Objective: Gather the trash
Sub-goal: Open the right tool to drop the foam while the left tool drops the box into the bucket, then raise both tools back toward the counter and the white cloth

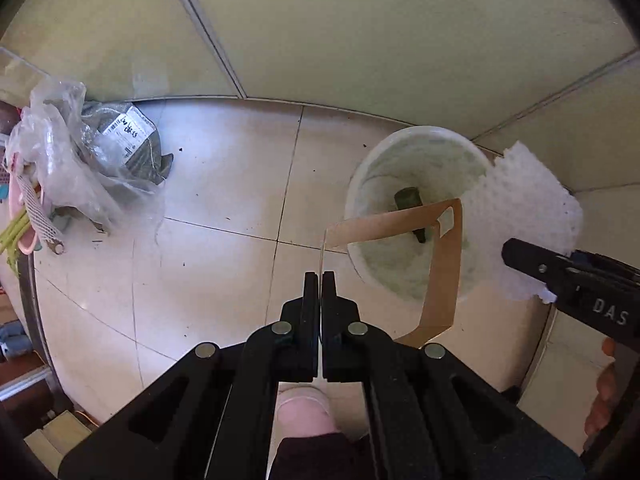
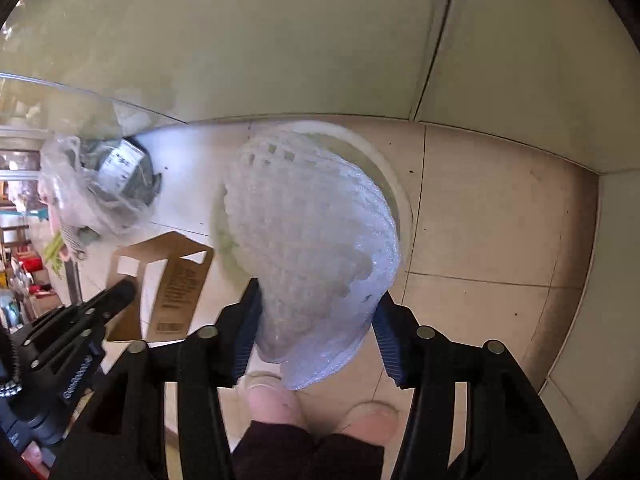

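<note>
- Trash in hand: a brown cardboard sleeve (image 1: 440,264) with a cut-out window is pinched by its thin edge between the pressed-together fingers of the left gripper (image 1: 321,280), and it loops out to the right, over the near rim of a white bucket (image 1: 362,184).
- White foam fruit netting (image 2: 316,248), a domed mesh wad, sits between the fingers of the right gripper (image 2: 318,304), which are spread wide and press on both its sides; it hangs over the bucket's mouth.
- In the left wrist view the netting (image 1: 524,216) sits at the bucket's right rim, with the right gripper reaching in from the right edge.
- Beige glossy floor tiles (image 1: 224,264) with dark grout lines and scattered dark specks lie below; the person's pale slippers (image 2: 272,400) show beneath the grippers.
- Inside the bucket, a dark small object (image 1: 408,200) rests on the bottom.
- Left of the bucket runs a bare stretch of tile, then a crumpled clear plastic bag (image 1: 64,160) over a grey labelled package (image 1: 132,140), well apart from both grippers.
- Pale green wall panels (image 1: 360,32) close the far side, meeting in a corner just behind the bucket.
</note>
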Demonstrator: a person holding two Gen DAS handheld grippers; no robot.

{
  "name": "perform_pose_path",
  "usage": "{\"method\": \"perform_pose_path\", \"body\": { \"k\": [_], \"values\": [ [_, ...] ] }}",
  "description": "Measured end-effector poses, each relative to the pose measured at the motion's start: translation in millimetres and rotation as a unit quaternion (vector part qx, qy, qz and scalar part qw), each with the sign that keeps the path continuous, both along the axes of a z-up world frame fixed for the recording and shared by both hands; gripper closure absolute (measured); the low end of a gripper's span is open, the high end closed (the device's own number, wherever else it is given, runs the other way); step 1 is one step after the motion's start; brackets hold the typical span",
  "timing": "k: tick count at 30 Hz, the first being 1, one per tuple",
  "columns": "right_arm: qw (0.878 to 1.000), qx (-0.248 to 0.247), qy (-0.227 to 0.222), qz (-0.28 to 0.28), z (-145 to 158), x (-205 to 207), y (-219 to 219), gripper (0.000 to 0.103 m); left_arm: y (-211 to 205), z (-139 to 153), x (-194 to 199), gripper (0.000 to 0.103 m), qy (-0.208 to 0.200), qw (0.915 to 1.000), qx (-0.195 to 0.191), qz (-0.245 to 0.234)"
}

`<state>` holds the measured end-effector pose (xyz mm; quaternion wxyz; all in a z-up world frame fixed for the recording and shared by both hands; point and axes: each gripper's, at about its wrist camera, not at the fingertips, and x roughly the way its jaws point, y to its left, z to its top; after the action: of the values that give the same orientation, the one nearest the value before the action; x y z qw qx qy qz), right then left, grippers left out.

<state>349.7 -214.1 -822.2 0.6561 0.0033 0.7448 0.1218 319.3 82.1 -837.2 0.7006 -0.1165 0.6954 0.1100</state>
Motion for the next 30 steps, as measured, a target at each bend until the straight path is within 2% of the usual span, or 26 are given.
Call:
{"method": "perform_pose_path", "body": {
  "k": [6, 11, 18, 22, 24, 25, 26, 28, 30],
  "values": [
    [0.999, 0.012, 0.028, 0.013, -20.2, 1.0, -2.6, 0.041, 4.8, -21.9, 0.5, 0.103, 0.002, 0.9999, -0.001, 0.011],
    [0.999, 0.009, 0.023, 0.027, -18.8, -2.9, -7.4, 0.038, 0.3, -24.5, 2.8, 0.103, -0.001, 1.0, -0.004, 0.009],
    [1.0, 0.005, -0.008, 0.01, 2.9, -6.6, -14.1, 0.038, -12.9, -38.9, 19.0, 0.103, 0.001, 0.9994, -0.033, 0.009],
    [0.999, -0.005, -0.037, 0.002, 25.1, -7.7, -24.2, 0.038, -26.2, -42.4, 30.5, 0.103, 0.002, 0.9987, -0.051, 0.003],
    [0.999, -0.004, -0.046, -0.004, 34.9, -8.8, -29.5, 0.038, -33.2, -40.9, 34.0, 0.094, 0.001, 0.9983, -0.058, -0.008],
    [0.999, -0.003, -0.05, -0.007, 39.7, -9.2, -31.8, 0.038, -36.9, -40.2, 35.0, 0.084, 0.001, 0.998, -0.061, -0.013],
    [0.999, -0.004, -0.054, -0.009, 44.7, -10.0, -32.8, 0.038, -38.8, -38.8, 35.6, 0.07, 0.002, 0.9979, -0.062, -0.017],
    [0.998, -0.01, -0.065, -0.006, 55.8, -11.4, -33.4, 0.038, -41.8, -32.2, 35.8, 0.062, -0.001, 0.9981, -0.06, -0.017],
    [0.997, -0.014, -0.079, -0.007, 69.4, -12.9, -31.7, 0.038, -43.4, -21.3, 34.3, 0.062, -0.002, 0.9982, -0.058, -0.019]
  ]
}}
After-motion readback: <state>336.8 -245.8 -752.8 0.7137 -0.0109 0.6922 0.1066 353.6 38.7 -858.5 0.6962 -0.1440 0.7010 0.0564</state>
